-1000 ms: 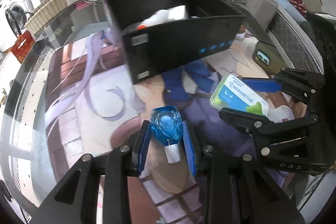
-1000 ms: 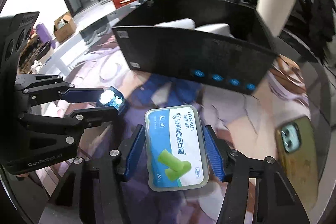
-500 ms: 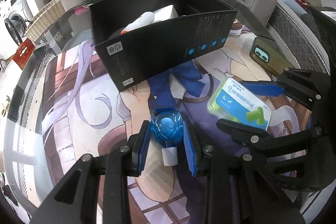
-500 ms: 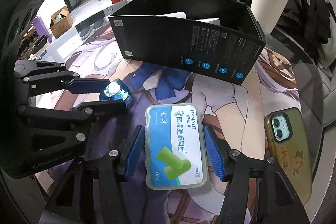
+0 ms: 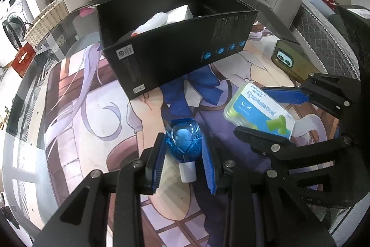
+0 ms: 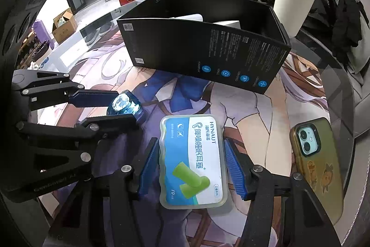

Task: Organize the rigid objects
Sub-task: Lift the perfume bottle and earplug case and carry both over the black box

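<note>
A cluttered bench (image 5: 34,108) is seen. A blue faceted bottle (image 5: 183,140) is clamped by the left tool (image 5: 183,162), an earplug case (image 6: 192,160) by the right tool (image 6: 193,168). Either could be dropped short of the black box (image 5: 175,48) near the far edge.

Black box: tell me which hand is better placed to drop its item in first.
Left, narrowly. The left gripper holds the blue crystal piece facing the black box's open near corner; the right gripper, holding the earplug case, faces the box's tall side wall.
</note>
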### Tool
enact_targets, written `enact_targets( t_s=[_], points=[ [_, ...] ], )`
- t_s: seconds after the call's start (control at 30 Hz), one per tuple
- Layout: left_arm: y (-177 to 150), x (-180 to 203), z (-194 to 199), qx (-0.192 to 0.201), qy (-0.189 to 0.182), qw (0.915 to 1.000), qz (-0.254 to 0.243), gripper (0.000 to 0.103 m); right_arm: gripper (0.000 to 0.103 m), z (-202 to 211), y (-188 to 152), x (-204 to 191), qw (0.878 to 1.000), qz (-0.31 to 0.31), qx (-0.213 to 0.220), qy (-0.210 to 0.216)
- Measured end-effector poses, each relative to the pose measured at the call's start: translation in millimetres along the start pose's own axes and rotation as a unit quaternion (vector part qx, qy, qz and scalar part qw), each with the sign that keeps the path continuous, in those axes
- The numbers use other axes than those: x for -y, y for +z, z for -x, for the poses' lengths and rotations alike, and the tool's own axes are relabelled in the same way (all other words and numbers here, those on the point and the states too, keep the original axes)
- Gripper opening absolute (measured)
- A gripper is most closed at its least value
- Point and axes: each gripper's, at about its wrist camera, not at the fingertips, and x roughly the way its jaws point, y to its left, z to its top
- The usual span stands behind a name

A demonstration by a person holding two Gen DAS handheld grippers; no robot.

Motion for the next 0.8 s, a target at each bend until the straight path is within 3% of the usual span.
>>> enact_targets(
  t_s=[0.23, 0.47, 0.6, 0.7, 0.8],
  points=[
    [2.8, -2.9, 13.1, 0.023, -0.002, 0.9997, 0.004, 0.029, 0.056, 12.3, 4.8, 4.0, 1.000, -0.014, 0.026, 0.000],
    [8.2, -0.2, 59.0, 0.126, 0.019, 0.9918, -0.013, 0.029, 0.056, 56.8, 11.4, 4.9, 0.992, -0.020, 0.125, -0.017],
    [6.2, 3.9, 95.6, 0.207, 0.037, 0.9774, -0.026, 0.029, 0.056, 92.3, 13.5, 3.0, 0.979, -0.028, 0.202, -0.026],
    [4.9, 5.9, 126.9, 0.275, 0.051, 0.9593, -0.036, 0.029, 0.056, 123.8, 11.0, -2.4, 0.961, -0.021, 0.272, -0.040],
    [-5.1, 6.0, 158.6, 0.346, 0.065, 0.9354, -0.037, 0.029, 0.056, 156.5, 4.6, -8.9, 0.937, -0.017, 0.346, -0.049]
  ],
)
